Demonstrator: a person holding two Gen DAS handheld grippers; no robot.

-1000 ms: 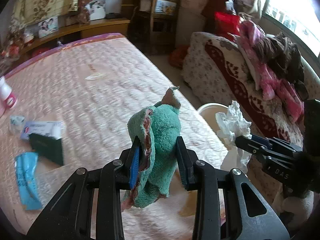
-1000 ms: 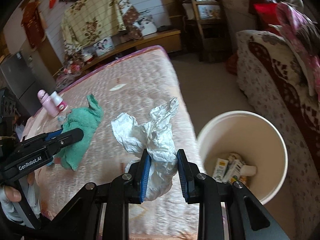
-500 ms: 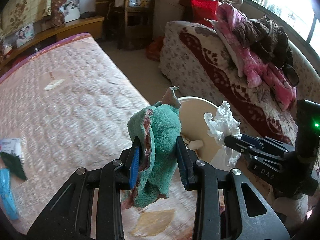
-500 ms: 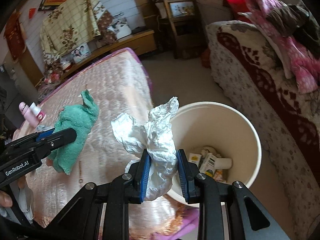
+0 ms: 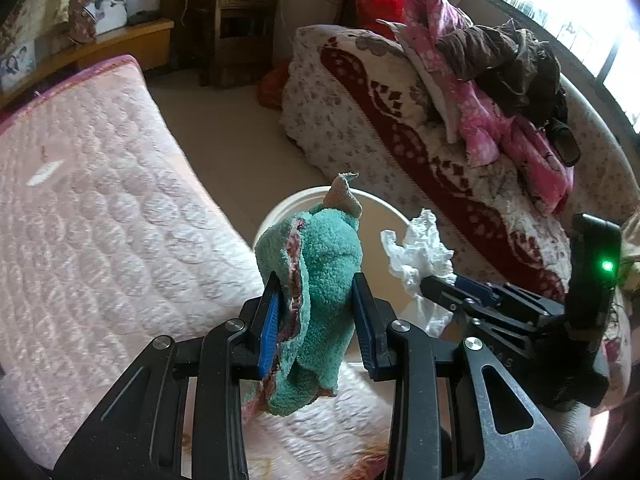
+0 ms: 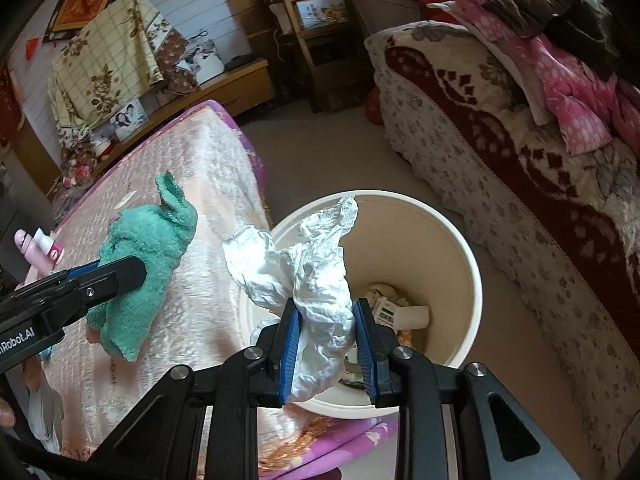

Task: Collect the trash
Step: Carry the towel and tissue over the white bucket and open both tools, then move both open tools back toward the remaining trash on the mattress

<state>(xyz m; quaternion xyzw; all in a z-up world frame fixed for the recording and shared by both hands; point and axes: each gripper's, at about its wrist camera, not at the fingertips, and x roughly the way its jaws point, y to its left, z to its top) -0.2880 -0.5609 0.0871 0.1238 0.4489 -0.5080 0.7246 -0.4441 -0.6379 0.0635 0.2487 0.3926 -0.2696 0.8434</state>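
My left gripper (image 5: 316,320) is shut on a green fuzzy cloth (image 5: 320,280), held over the corner of the bed beside the bin; it also shows in the right wrist view (image 6: 140,264). My right gripper (image 6: 326,344) is shut on a crumpled white paper (image 6: 308,272), held above the near rim of the cream round trash bin (image 6: 460,248). The bin stands on the floor and holds a few small cartons and scraps. In the left wrist view the bin's rim (image 5: 288,204) shows behind the cloth, with the white paper (image 5: 420,256) to its right.
A pink quilted mattress (image 5: 88,240) fills the left. A floral sofa (image 6: 520,184) piled with pink and brown clothes stands right of the bin. A wooden shelf (image 6: 316,32) is at the back. Pink bottles (image 6: 38,248) lie on the bed's far left.
Both grippers have swung right from over the bed toward the bin, each still holding its item. The white paper is now above the bin's rim.
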